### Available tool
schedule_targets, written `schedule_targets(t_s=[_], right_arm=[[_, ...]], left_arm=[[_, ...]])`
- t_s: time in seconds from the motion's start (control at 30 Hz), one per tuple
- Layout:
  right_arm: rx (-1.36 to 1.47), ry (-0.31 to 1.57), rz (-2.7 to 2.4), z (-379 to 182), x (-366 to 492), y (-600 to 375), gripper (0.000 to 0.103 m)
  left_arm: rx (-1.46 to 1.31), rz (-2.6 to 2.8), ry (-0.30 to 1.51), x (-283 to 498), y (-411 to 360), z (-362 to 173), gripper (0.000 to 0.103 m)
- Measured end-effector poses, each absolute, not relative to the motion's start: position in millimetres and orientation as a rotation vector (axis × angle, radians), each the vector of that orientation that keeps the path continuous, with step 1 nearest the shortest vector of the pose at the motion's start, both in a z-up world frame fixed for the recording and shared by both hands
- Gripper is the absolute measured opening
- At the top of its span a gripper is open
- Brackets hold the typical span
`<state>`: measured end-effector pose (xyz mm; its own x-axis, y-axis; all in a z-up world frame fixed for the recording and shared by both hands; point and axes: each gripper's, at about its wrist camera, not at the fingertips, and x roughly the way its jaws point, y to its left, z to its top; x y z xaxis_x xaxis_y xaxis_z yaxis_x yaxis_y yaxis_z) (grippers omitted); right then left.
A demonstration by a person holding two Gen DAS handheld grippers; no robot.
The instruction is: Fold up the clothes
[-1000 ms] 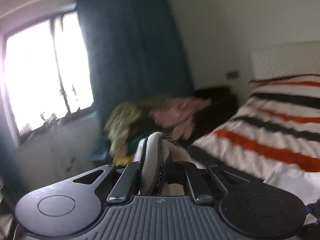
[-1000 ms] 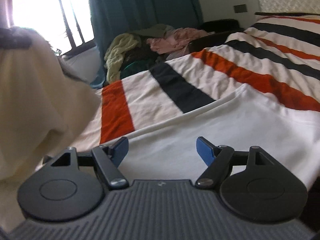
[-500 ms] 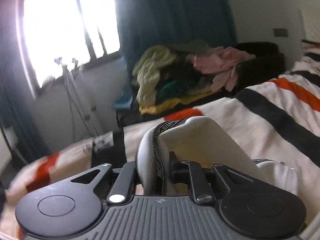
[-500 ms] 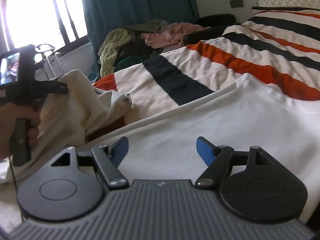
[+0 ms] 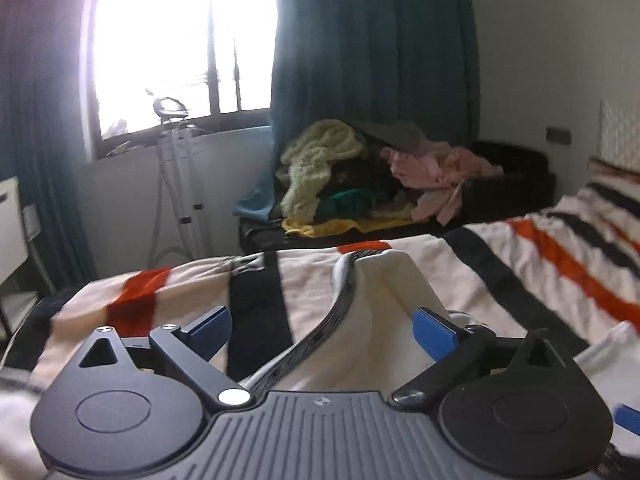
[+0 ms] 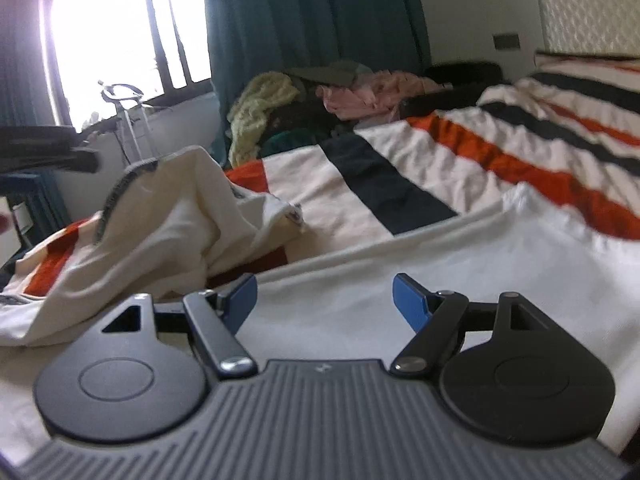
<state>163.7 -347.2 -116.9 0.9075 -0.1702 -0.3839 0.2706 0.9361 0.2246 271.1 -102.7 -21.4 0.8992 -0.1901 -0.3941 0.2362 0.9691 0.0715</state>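
Observation:
A cream garment [image 5: 384, 320] with a grey ribbed band [image 5: 320, 336] lies bunched on the striped bed, standing up in a peak between the blue pads of my left gripper [image 5: 320, 328]. That gripper is open, its pads wide apart on either side of the cloth. In the right wrist view the same garment [image 6: 168, 232] is heaped at the left, and its flat white part [image 6: 460, 272] spreads under my right gripper [image 6: 324, 300], which is open just above the cloth with nothing between its fingers.
The striped bedspread [image 6: 400, 184] in orange, black and white covers the bed. A pile of clothes [image 5: 360, 176] sits on a dark seat beyond the bed's far edge, by teal curtains [image 5: 360, 60] and a bright window [image 5: 180, 40]. A white stand [image 5: 172, 180] is under the window.
My left gripper has opened and let go of the garment's ribbed band, which has dropped onto the bed. The left view has swung left and lower. The right gripper stayed open.

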Motion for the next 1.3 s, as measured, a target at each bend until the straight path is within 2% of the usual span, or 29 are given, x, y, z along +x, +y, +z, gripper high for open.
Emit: schedule_targets(t_s=[0.3,0.7,0.9,1.1,1.13,1.2,1.3], right_arm=[[0.221,0.311,-0.169,-93.0,130.5,-333.4,0.077],[0.237,0.293,-0.085,-74.0,95.9,-321.6,0.077],[0.526,0.431,0.082,-97.6,113.6,-342.7,0.078],[0.844,0.532,0.243,-127.1,151.9,-355.1,0.077],[0.874,0.541,0.253,-130.4,159.3,-354.7,0.077],[0.928,0.554,0.254,-135.7,175.8,-355.3,0.069],[0.973,0.535,0.172,-138.8,209.1,-365.8,0.068]], left_arm=[[0.065,-0.150,0.370,155.6,-42.8,20.2,0.097],[0.136,-0.091,0.372,76.4,-29.9,-9.9,0.098],[0.088,-0.090,0.409,68.7,-23.3,-41.3,0.098],[-0.007,-0.044,0.430,81.5,0.0,-46.3,0.099],[-0.021,-0.036,0.431,85.1,3.6,-46.9,0.099],[-0.036,-0.016,0.433,93.1,9.2,-48.9,0.099],[-0.037,0.015,0.444,105.9,15.0,-54.3,0.099]])
